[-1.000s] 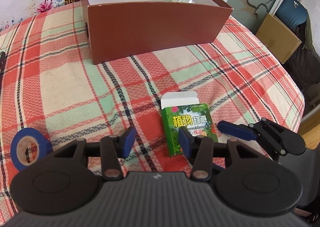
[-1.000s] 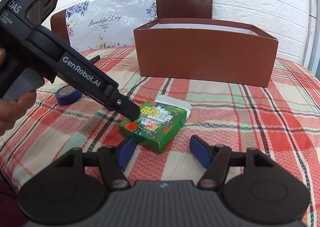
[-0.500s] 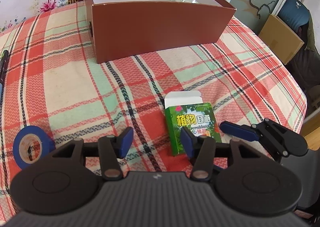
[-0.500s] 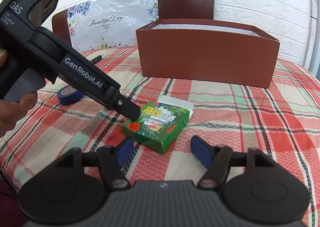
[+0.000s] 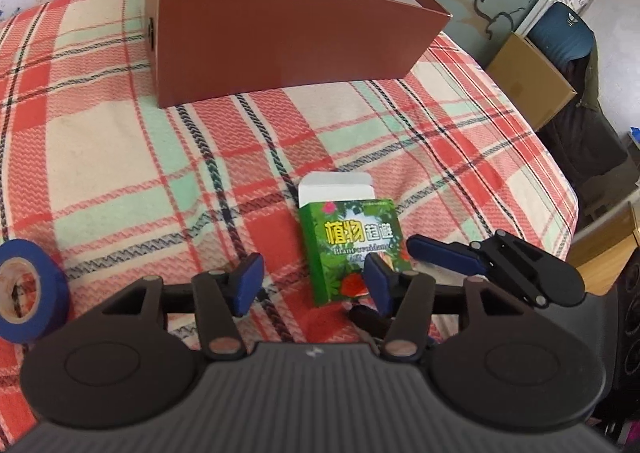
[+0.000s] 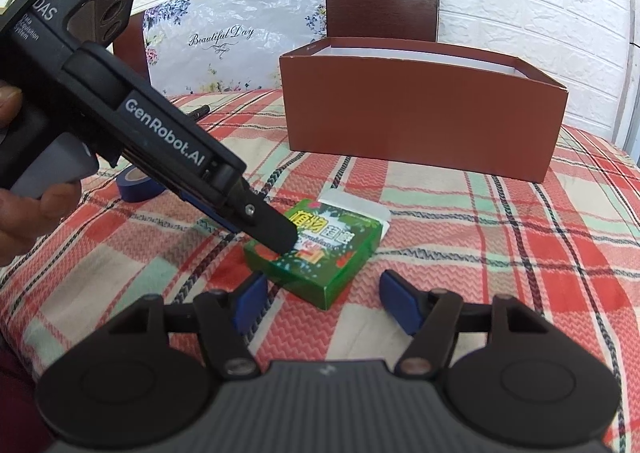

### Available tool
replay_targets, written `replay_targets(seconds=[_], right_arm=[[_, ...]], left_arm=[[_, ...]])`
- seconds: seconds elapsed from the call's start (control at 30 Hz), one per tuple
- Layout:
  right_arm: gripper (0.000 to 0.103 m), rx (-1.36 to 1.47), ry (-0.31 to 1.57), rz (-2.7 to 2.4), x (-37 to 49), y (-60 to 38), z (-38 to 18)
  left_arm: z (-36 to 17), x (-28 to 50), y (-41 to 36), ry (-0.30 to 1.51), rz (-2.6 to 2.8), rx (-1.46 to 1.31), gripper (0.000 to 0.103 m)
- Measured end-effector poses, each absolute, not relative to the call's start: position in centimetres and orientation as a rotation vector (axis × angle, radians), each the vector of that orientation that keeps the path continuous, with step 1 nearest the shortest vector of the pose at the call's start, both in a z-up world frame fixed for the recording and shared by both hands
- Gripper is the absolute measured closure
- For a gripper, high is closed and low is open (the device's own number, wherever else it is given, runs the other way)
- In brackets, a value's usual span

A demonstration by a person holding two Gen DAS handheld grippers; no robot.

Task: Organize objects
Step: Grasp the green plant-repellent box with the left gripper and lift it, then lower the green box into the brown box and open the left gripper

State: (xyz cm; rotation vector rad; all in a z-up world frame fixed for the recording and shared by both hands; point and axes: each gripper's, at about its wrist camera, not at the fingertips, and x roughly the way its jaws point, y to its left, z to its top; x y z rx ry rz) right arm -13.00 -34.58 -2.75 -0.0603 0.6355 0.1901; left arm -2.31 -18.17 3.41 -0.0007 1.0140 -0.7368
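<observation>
My left tool point(image 5: 312, 283) has just been opening, spread beside the flat green cardboard packet point(image 5: 354, 249), freeing it for my spread right tool point(image 6: 324, 299).

Box point(image 5: 288, 33) contents (mostly hidden)

One green carton point(image 5: 352, 249), one tape roll point(image 5: 28, 289), one brown box point(image 5: 288, 49).

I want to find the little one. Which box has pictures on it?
The small green box lying flat between the fingers; its white flap is open. The big brown box behind is plain.
</observation>
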Motion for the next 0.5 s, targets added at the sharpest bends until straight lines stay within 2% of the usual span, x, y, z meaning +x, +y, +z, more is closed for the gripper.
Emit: replay_targets(seconds=[0.13, 0.17, 0.2, 0.27, 0.5], right_arm=[[0.039, -0.074, 0.639, 0.195, -12.6, -34.3, -2.8], [0.045, -0.073, 0.640, 0.199, -12.3, -34.3, -2.8], [0.048, -0.070, 0.640, 0.205, -12.1, -34.2, -2.7], [0.049, -0.072, 0.648, 0.193, -11.5, -34.2, -2.4], [0.049, -0.161, 0.436, 0.176, -8.2, -34.2, 3.4]], left_arm=[[3.1, -2.1, -19.1, 1.025, -0.785, -0.019, 0.047], [3.0, -2.0, -19.5, 1.032, -0.825, -0.017, 0.055], [3.1, -2.1, -19.7, 1.021, -0.816, -0.003, 0.056], [3.8, -1.9, -19.9, 0.995, -0.818, 0.014, 0.057], [11.1, 1.7, -19.1, 0.761, -0.807, -0.031, 0.057]])
